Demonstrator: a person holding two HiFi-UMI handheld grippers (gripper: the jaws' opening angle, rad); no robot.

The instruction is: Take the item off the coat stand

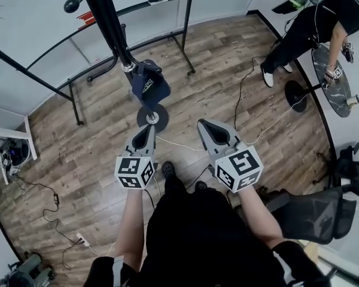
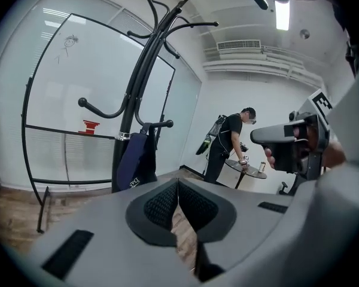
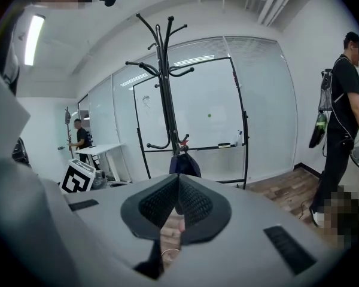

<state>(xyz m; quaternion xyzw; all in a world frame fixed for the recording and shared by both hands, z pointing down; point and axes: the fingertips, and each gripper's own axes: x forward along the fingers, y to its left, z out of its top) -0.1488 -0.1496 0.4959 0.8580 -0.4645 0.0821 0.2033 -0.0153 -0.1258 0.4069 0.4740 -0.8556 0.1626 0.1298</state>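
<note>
A black coat stand [image 1: 110,26] rises from a round base [image 1: 152,118] on the wood floor. A navy bag [image 1: 149,84] hangs low on it from a short hook. My left gripper [image 1: 148,127] is shut and empty, its tip just short of the base. My right gripper [image 1: 202,124] is level with it to the right, also shut with nothing between the pads. In the left gripper view the bag [image 2: 134,163] hangs ahead to the left of the shut jaws. The right gripper view has the coat stand [image 3: 166,88] and bag [image 3: 185,163] straight ahead, some way off.
A black-framed whiteboard on legs [image 1: 72,97] stands behind the coat stand. A person [image 1: 314,26] bends over a round table [image 1: 335,70] at the right. An office chair [image 1: 323,211] is close on my right. Cables [image 1: 48,205] trail across the floor.
</note>
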